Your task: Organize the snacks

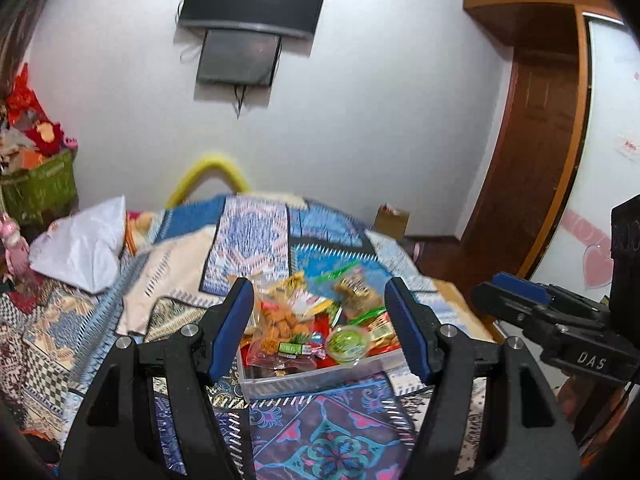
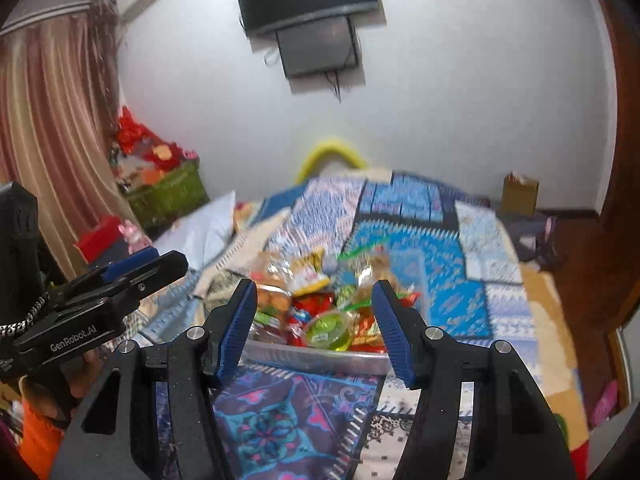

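Both tools hang above the bed (image 1: 256,236), aimed at a clear plastic box (image 1: 304,380) heaped with snack packets (image 1: 280,324) and a green jelly cup (image 1: 347,343) on top. The left tool (image 1: 320,328) is released, jaws apart with nothing between them; the right tool (image 2: 316,328) is likewise released and empty. The box sits on a soft patterned quilt (image 2: 276,420), so a push on one side could tip it. The heap rises above the rim; a careless reach could knock loose packets out.
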